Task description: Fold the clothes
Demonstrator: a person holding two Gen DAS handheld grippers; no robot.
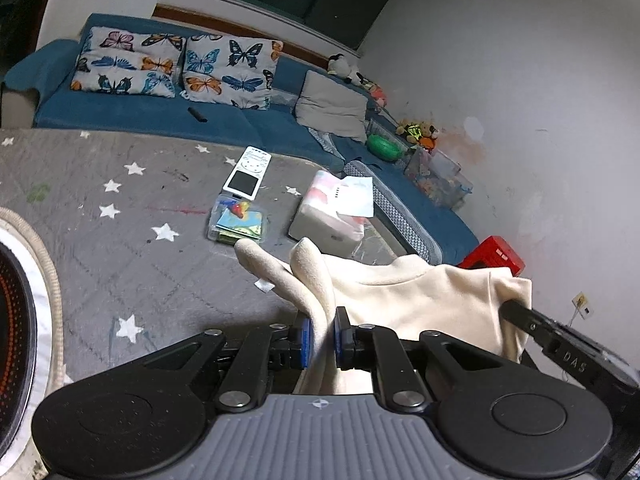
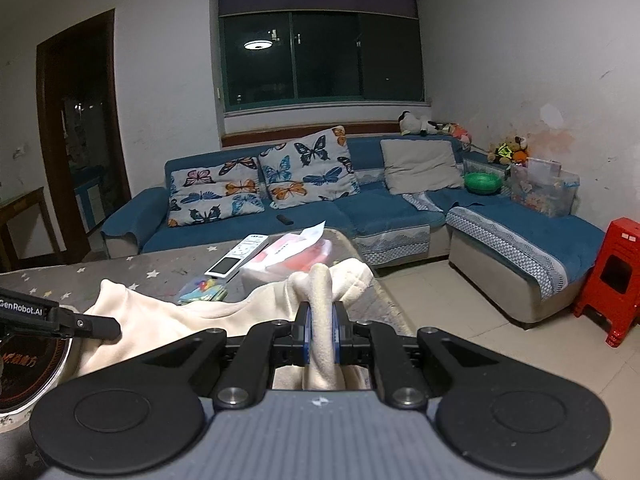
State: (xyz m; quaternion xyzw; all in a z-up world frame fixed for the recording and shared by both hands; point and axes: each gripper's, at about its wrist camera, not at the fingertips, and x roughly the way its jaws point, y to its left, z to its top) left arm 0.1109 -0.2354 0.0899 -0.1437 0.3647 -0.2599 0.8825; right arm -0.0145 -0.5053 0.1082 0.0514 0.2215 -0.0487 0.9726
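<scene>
A cream fleece garment [image 1: 420,300] hangs stretched between my two grippers above a grey star-patterned table [image 1: 100,240]. My left gripper [image 1: 322,336] is shut on one bunched edge of it. My right gripper [image 2: 321,334] is shut on another bunched edge of the cream garment [image 2: 160,316]. The right gripper shows in the left wrist view [image 1: 516,310] at the far right, fabric wrapped around its tip. The left gripper shows in the right wrist view [image 2: 108,328] at the left. The lower part of the garment is hidden under the gripper bodies.
On the table lie a white remote [image 1: 248,172], a clear box of colourful items [image 1: 238,220] and a tissue pack [image 1: 336,212]. A round heater [image 1: 16,300] is at the left. A blue sofa [image 2: 380,208] with butterfly cushions and a red stool [image 2: 612,280] stand beyond.
</scene>
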